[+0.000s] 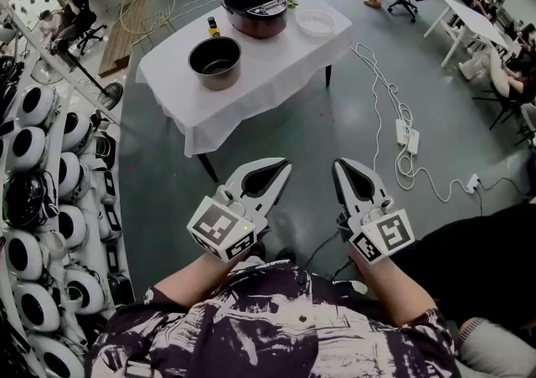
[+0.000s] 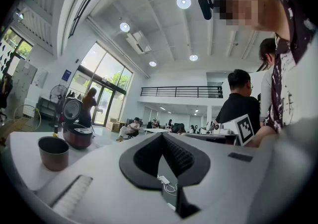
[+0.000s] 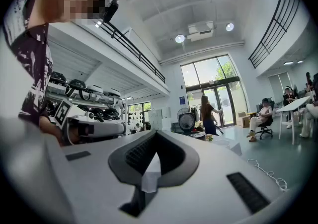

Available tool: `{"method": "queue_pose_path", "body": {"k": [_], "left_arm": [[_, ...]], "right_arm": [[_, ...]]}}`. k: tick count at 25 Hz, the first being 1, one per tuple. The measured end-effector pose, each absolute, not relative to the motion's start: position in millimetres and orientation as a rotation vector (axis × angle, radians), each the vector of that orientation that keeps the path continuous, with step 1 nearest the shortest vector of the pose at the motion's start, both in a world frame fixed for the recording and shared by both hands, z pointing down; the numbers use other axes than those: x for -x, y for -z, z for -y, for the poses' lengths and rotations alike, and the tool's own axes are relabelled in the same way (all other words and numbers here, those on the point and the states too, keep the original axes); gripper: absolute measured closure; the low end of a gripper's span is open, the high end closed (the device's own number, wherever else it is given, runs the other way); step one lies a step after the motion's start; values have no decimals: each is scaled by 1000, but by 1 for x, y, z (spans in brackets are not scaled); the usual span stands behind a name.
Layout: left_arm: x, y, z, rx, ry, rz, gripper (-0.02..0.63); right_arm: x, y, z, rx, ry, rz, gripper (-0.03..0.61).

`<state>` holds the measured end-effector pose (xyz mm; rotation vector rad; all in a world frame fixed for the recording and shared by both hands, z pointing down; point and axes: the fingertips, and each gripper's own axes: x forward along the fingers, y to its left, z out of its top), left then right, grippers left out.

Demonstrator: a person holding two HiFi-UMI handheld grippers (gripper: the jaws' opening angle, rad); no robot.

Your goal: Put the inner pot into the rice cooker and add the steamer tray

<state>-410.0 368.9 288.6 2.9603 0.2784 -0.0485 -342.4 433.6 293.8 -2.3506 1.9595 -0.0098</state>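
Fingers closed, empty: left gripper, right gripper | inner pot beside rice cooker on table

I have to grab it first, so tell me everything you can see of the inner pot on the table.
The inner pot is round and deep, with a brownish outer wall, a paler rim and a dark inside that looks empty. It appears to be metal. It stands upright, mouth up, on the white tablecloth near the table's front edge, in front of the open red rice cooker and apart from it. Only the cloth touches it.
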Motion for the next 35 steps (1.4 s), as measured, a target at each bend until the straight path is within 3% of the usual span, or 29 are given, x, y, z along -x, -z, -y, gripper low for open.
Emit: {"method": "queue_pose_path", "body": {"k": [17,18,19,20,22,35], "left_arm": [[409,-290,-359,-2950,53,-269,609],[409,-290,-359,-2949,53,-268,609],[408,-290,-358,-2949,54,-267,609],[408,-290,-357,-2949,55,-266,609],[408,-291,-357,-2947,55,-263,609],[376,-299,-370,-2944,31,-249,609]], "right_arm": [[343,-290,-422,2258,8,-1968,587],[342,-287,-420,2219,0,-1957,557],[341,-284,-418,2191,-18,-1937,310],[339,-280,-418,2179,-46,-1914,160],[341,-277,-417,2175,-97,-1905,99],[322,-288,-422,2141,-53,-1985,77]]}}
